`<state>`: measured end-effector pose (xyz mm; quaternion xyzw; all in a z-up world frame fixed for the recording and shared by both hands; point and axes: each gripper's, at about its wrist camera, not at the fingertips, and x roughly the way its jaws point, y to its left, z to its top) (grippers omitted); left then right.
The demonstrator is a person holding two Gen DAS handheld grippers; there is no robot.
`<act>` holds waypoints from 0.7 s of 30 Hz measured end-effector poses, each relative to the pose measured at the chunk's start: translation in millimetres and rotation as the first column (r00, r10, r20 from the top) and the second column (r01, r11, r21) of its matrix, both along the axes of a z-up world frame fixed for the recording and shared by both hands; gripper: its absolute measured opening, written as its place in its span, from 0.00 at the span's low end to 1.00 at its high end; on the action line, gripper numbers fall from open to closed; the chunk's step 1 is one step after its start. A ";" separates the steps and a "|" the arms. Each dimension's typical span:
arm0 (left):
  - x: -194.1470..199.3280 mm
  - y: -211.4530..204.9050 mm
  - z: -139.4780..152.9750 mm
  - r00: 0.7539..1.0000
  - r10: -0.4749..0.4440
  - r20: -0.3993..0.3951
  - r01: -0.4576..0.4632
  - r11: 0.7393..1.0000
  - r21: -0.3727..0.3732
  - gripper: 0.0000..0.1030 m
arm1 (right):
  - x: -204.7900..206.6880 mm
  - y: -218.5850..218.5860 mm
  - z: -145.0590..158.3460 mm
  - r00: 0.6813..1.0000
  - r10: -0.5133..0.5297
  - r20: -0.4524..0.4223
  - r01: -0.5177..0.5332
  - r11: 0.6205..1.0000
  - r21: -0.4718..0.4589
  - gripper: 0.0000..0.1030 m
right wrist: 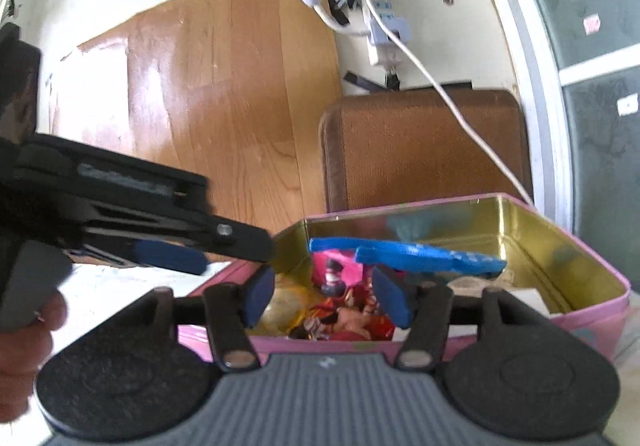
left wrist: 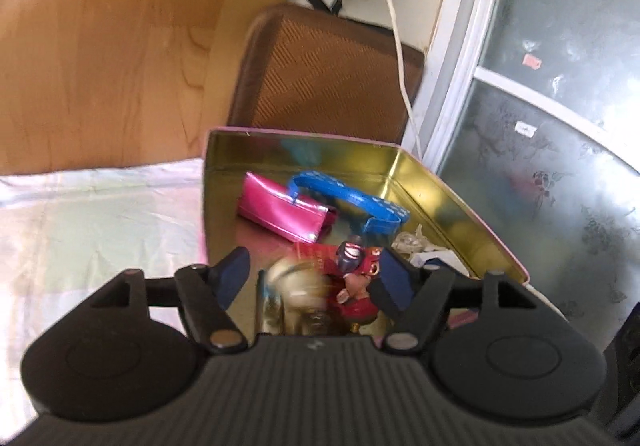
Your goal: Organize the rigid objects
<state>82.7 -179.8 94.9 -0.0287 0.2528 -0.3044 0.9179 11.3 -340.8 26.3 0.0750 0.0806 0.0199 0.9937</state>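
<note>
Grippers both hover at the pink tin (left wrist: 460,189), which stands on a pale sheet (left wrist: 92,213). Angled down over the tin's open top, the left gripper (left wrist: 312,278) has its jaws apart, gripping nothing; a red toy figure (left wrist: 356,282) and a blurred pale object lie in the tin below them. At the tin's near wall and nearly level, the right gripper (right wrist: 328,298) is likewise parted and empty. Further back inside lie a pink purse (left wrist: 280,209) and a blue strap (left wrist: 348,201). Behind stand a wooden headboard (right wrist: 224,93), a brown cushion (right wrist: 416,149), a white cable (right wrist: 440,85) and a frosted glass door (left wrist: 560,93)
</note>
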 end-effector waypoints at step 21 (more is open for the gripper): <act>-75.6 44.2 -37.8 0.996 0.092 0.021 -0.094 0.982 0.165 0.79 | -94.9 30.1 2.5 0.983 -0.108 -0.151 0.132 0.979 0.158 0.60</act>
